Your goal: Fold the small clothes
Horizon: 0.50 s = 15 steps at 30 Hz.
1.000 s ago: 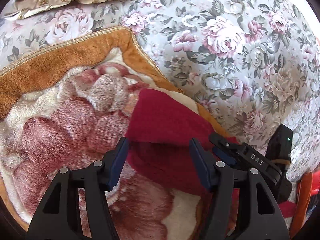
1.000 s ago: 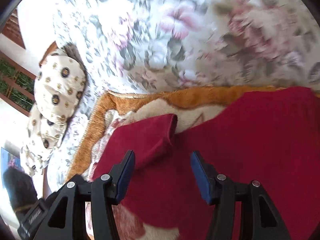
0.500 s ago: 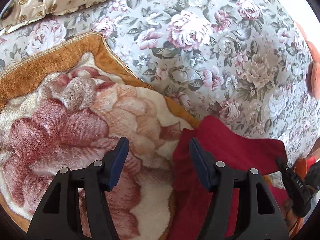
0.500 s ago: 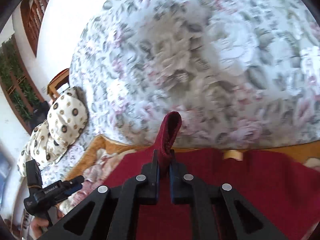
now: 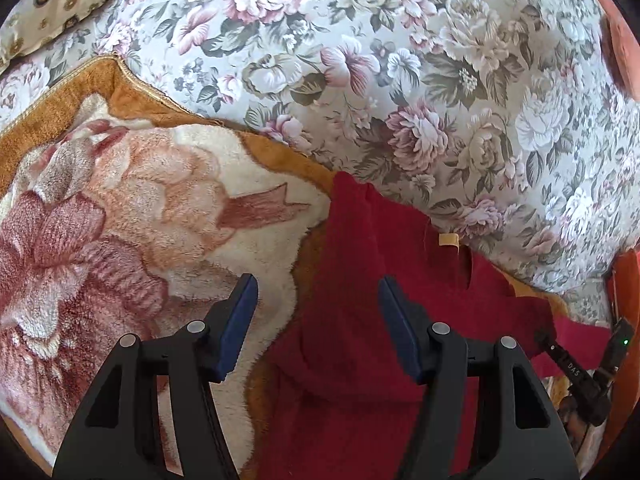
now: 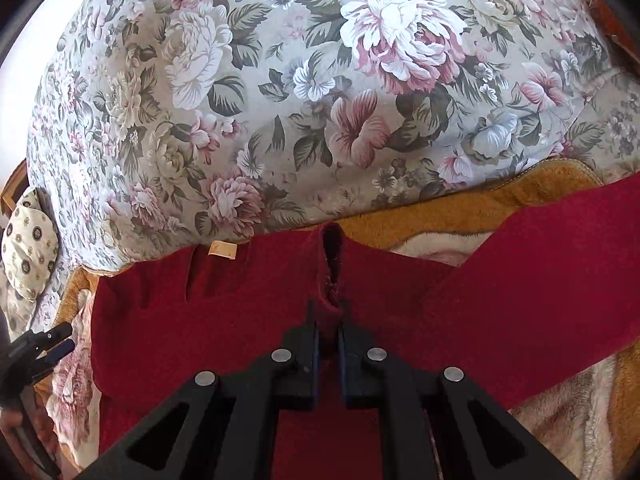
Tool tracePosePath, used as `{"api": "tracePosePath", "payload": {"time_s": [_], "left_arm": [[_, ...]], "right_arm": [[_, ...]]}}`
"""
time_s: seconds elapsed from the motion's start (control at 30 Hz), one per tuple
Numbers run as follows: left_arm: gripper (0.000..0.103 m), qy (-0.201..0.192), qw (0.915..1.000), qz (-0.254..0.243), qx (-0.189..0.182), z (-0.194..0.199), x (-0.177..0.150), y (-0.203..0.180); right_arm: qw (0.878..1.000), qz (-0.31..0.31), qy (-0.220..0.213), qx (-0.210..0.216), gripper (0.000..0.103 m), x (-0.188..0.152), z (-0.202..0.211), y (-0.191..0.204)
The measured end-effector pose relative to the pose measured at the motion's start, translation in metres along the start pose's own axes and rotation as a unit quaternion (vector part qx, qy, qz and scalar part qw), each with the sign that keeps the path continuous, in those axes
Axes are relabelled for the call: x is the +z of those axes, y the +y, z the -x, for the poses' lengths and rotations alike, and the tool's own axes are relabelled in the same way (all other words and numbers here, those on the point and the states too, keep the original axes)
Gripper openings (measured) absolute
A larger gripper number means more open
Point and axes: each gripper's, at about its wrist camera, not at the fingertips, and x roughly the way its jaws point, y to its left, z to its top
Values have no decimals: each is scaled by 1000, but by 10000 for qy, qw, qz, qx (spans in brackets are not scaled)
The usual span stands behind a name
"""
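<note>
Floral bedspread (image 6: 280,80) under plush blanket (image 5: 140,200) — red garment (image 6: 200,320) stretches crosswise ahead; right tool (image 6: 328,344) clamped on its fold, left tool (image 5: 316,324) spread apart.

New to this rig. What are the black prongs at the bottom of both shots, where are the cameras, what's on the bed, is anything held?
No robot: a person carries a two-finger gripper in each hand, with a fisheye camera on each looking along its fingers. The prongs are those fingers. In the left view, the left gripper is open above the edge of a red garment, holding nothing. In the right view, the right gripper is shut on a pinched fold of the red garment. The garment lies on a plush flowered blanket spread over a floral bedspread.
</note>
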Motion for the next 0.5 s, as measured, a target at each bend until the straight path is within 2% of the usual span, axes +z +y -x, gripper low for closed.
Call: {"api": "tracePosePath", "payload": {"time_s": [0.03,0.07,0.1,0.13,0.17,0.2,0.27,0.3,0.4,0.43,0.5], "left_arm": [[63,72,9999,-78,27,-5,-1,-3],[63,179,9997,-169,77,-11,-2,-5],[63,229,9995,-201,108,-14,-4,-5],[63,254,9994,-203,108,-15,-6,-3],[63,240,9995,-184,57,-13,-9,1],[63,220,9996,-162,33,-11,-13,7],[63,247,9996,-113,94,-10,-21,17],[63,302,9994,-98,118,-11,-26,22],[63,528,9981,-158,264,-19,-38,32],[63,550,9980,-141,278,-21,-41,35],[63,596,9981,-24,136,-25,-42,42]], "right_arm": [[9991,187,214,-310,14,-1,-2,3],[9972,331,195,-635,16,-1,4,5],[9959,446,-6,-789,22,-3,15,6],[9952,564,-305,-737,29,-3,29,12],[9956,615,-406,-573,33,-3,34,19],[9966,700,-417,-148,40,1,38,34],[9929,875,-200,786,40,9,30,65],[9858,1008,-32,1341,40,14,20,89],[9611,1350,291,2391,40,27,-10,159],[9522,1498,435,2627,40,32,-25,185],[9462,1678,643,2693,40,38,-50,221]]}}
